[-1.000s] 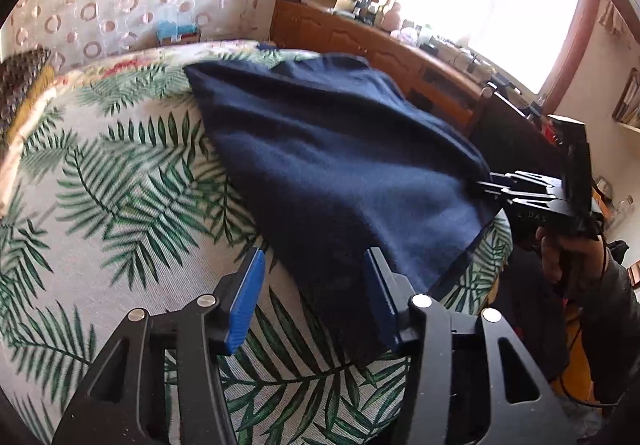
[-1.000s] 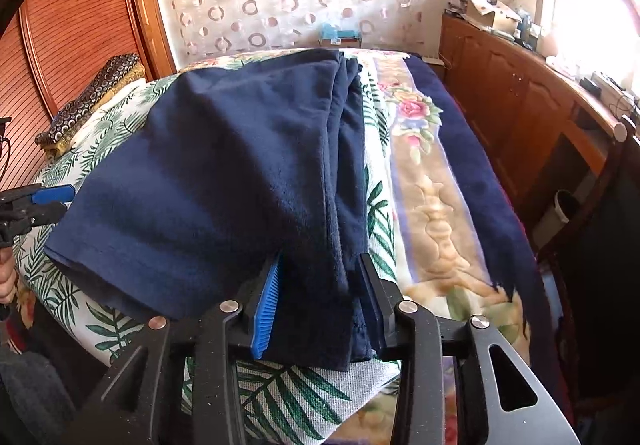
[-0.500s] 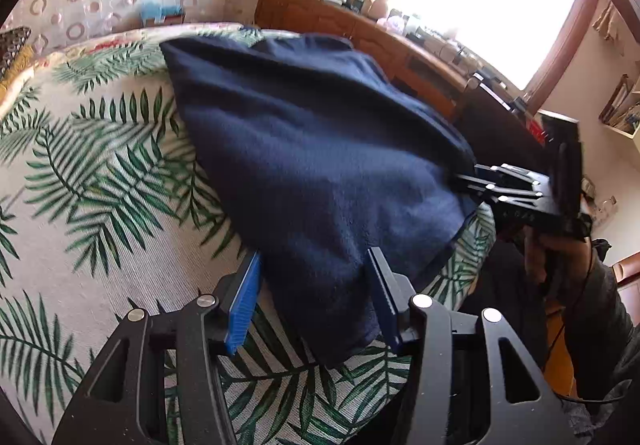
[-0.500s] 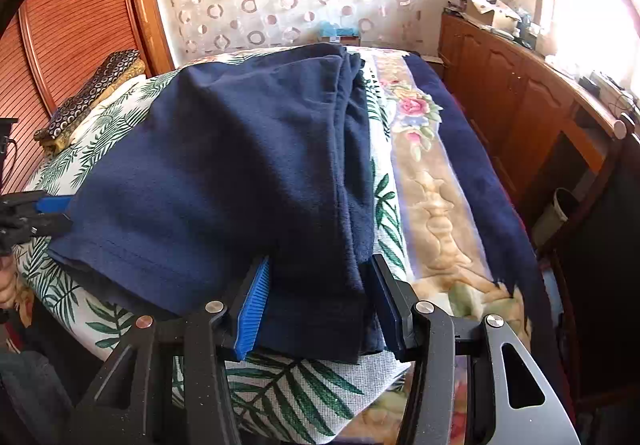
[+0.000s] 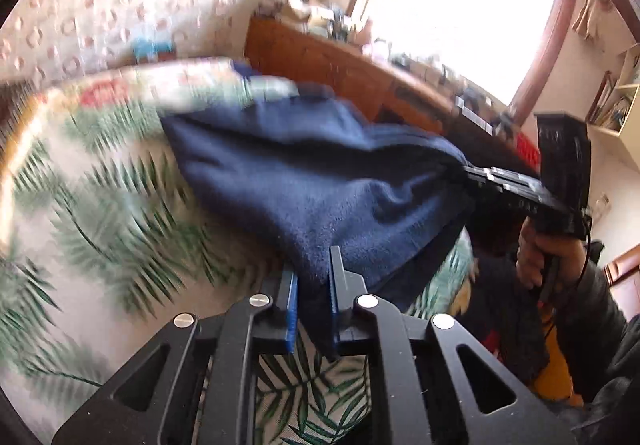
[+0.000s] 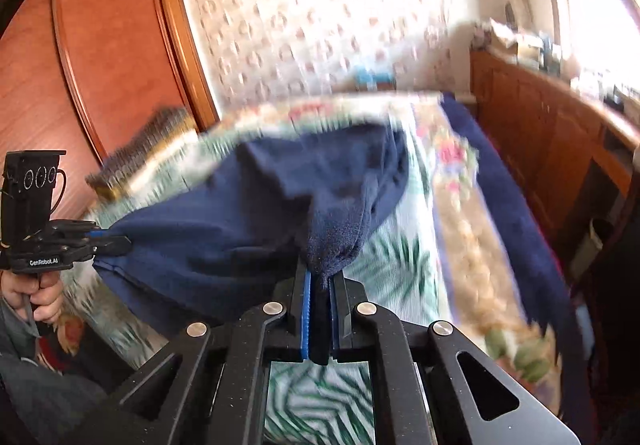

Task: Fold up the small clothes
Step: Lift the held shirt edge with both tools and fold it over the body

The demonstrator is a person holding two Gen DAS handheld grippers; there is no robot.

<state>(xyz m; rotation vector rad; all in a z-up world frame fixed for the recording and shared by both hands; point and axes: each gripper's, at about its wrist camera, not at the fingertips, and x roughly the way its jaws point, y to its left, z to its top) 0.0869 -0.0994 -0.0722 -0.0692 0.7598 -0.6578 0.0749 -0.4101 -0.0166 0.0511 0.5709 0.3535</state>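
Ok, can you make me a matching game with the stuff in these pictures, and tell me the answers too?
Things:
1. navy garment
2. bedspread
3. wardrobe
4. left gripper

Descriptions:
A. reddish-brown wood
B. green palm leaves printed on white
C. pinched at two corners and lifted
D. black with blue pads

Pairs: 1-C, 2-B, 3-A, 4-D. The right gripper pinches the other corner.
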